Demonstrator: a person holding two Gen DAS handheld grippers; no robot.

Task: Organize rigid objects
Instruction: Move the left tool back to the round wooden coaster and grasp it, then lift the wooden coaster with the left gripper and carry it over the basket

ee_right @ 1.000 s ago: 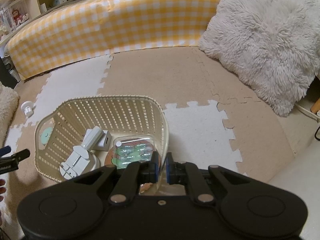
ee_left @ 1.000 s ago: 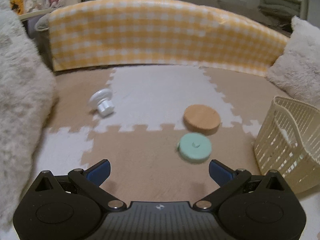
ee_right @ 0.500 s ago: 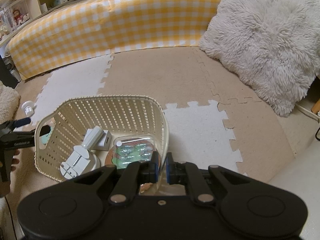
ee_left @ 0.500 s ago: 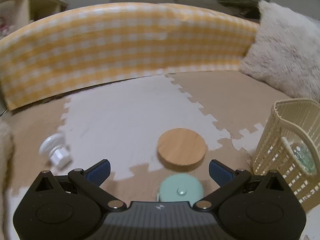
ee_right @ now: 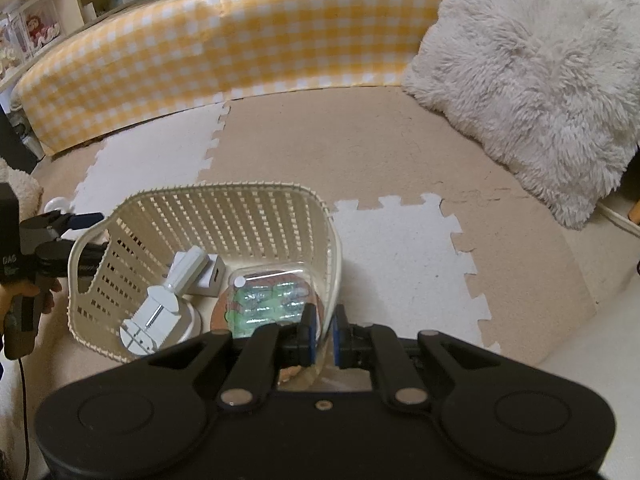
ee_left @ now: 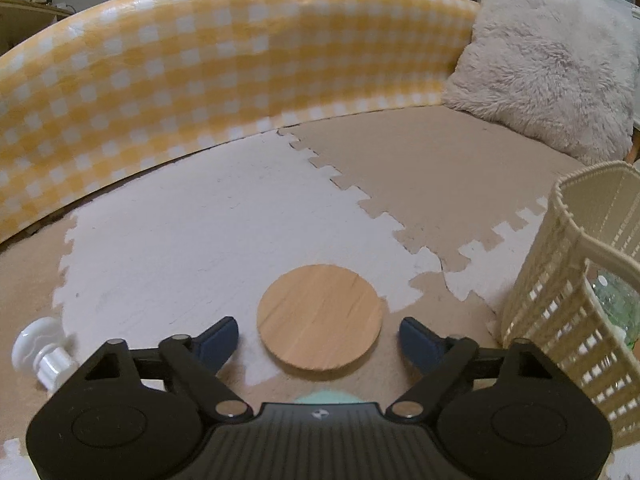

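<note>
Since a second ago our left gripper [ee_left: 320, 336] has swung across the floor mat [ee_left: 224, 240] toward the wooden disc [ee_left: 320, 318], which earlier lay well ahead and now sits level with the blue fingertips [ee_left: 218, 334], squarely between them. Its fingers have just been closing in, yet they stand apart from the disc on both sides and press on nothing, so they remain released. We see only a sliver of the mint-green round piece [ee_left: 326, 397], just behind the disc and mostly hidden under the gripper body. A white knob-shaped piece [ee_left: 42, 350] lies on the floor off to the left, beside the edge of the white mat tile, and the cream basket [ee_left: 568, 304] stands to the right, near the disc but not touching it. Our right gripper [ee_right: 323, 330] has kept still, its fingers clenched on the near rim of the basket [ee_right: 336, 256]. Inside the basket we see a white plastic tool [ee_right: 160, 312], a small white box [ee_right: 210, 276] and a clear container with green contents [ee_right: 272, 300].
</note>
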